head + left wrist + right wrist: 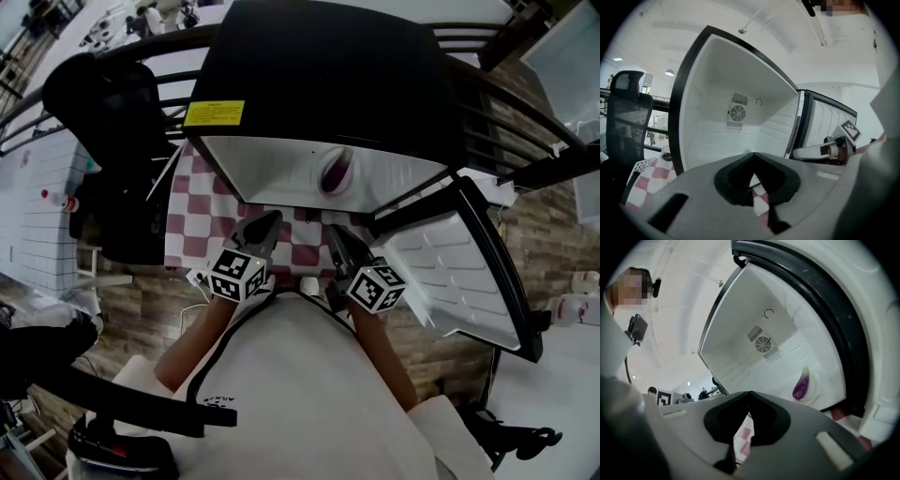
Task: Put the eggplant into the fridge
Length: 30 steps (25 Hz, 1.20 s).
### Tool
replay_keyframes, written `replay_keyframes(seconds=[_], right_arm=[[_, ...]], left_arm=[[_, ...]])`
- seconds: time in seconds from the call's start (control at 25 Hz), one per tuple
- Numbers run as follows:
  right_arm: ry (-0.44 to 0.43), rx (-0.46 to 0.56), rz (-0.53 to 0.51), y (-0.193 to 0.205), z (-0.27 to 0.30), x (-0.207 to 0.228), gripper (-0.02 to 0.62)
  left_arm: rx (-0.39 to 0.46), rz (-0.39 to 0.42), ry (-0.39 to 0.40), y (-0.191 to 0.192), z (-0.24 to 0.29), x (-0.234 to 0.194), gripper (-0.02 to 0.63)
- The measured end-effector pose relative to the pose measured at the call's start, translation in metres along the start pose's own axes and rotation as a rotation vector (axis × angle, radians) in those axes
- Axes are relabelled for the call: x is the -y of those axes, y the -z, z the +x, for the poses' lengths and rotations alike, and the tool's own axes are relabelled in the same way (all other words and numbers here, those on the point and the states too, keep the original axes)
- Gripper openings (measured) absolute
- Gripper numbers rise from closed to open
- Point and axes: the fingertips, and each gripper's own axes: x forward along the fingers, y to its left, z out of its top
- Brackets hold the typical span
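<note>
Starting nearest, in the head view: both forearms come out from under a white garment (309, 375), each hand w/ a tong tool. L gripper (265, 228) and R gripper (337, 242) sit side by side, close but apart, marker cubes facing up, tips aimed at the fridge mouth. L gripper view: tongs clenched, pad tips meeting, nothing btwn them; only checked cloth shows thru the gap lower down. R gripper view: same, tongs clenched and empty.

Under the tips lies a red-and-white checked cloth (202, 202), running up to the fridge. Mini fridge (328, 75) is black outside w/ a yellow label (214, 113) on top, white inside. Fridge door (459, 272) is swung wide open to the right.

Eggplant (801, 384) is inside the fridge, purple, lying on the floor of the cavity on what looks like a pale round dish (814, 380), well apart from both grippers. Round fan vent (737, 113) is on the back wall.

Black office chair (112, 103) stands off to the left, beside the fridge.
</note>
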Motion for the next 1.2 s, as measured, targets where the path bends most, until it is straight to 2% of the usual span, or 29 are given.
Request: replay_keyframes(seconds=[0.2, 0.4, 0.84, 1.2], right_arm=[[-0.023, -0.006, -0.108, -0.008, -0.011, -0.018, 0.006], [-0.006, 0.009, -0.159, -0.018, -0.026, -0.021, 0.006], [-0.002, 0.014, -0.224, -0.022, -0.033, -0.025, 0.006], [-0.012, 0.007, -0.222, -0.02, -0.03, -0.026, 0.006]], left_arm=[[0.012, 0.01, -0.003, -0.001, -0.007, 0.007, 0.001], [0.03, 0.017, -0.007, -0.01, -0.018, 0.009, 0.001], [0.047, 0.027, -0.01, -0.017, -0.025, 0.01, 0.002], [0.039, 0.023, -0.013, -0.014, -0.024, 0.007, 0.002]])
